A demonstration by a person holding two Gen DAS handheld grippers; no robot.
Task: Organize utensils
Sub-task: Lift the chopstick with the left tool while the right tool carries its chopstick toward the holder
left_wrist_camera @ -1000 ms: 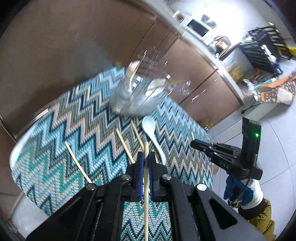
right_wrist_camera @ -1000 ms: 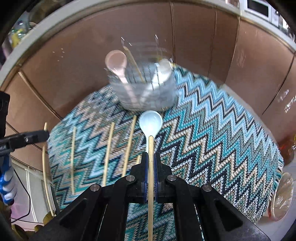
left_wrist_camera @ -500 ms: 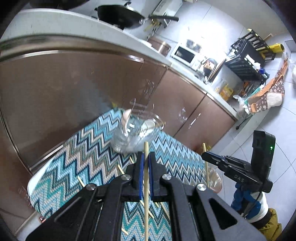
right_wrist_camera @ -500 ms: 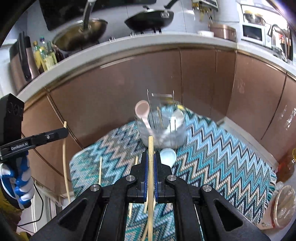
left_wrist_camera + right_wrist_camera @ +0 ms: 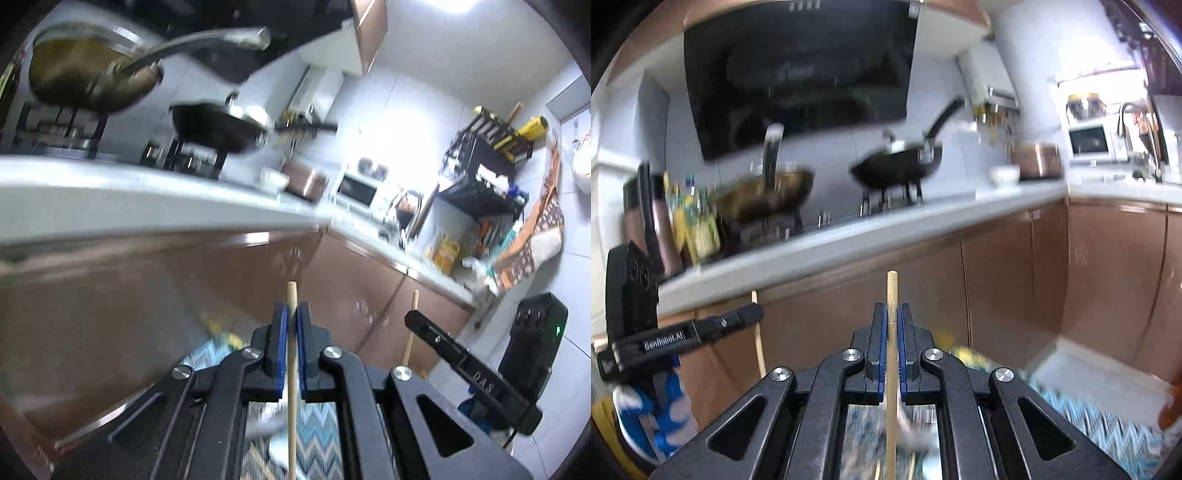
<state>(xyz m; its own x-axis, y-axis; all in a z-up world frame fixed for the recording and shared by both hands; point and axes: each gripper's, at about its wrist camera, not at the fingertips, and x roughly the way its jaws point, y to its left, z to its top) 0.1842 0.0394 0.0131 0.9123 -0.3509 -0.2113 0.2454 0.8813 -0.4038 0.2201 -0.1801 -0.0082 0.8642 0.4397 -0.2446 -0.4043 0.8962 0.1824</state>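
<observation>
Brown cabinets (image 5: 1004,280) under a pale countertop (image 5: 849,243); white-tiled floor (image 5: 561,373).

The zigzag cloth (image 5: 317,439) is largely hidden behind the left gripper (image 5: 291,317), and whatever lies on it is smeared beyond telling. The lower end of the chopstick (image 5: 291,387) clamped there is cut off by the bottom edge, as is that of the second chopstick (image 5: 892,369) pinched in the right gripper (image 5: 892,317). The wok (image 5: 768,195) and the bottles (image 5: 690,218) on the counter are blurred, and nothing in the wok can be made out.
</observation>
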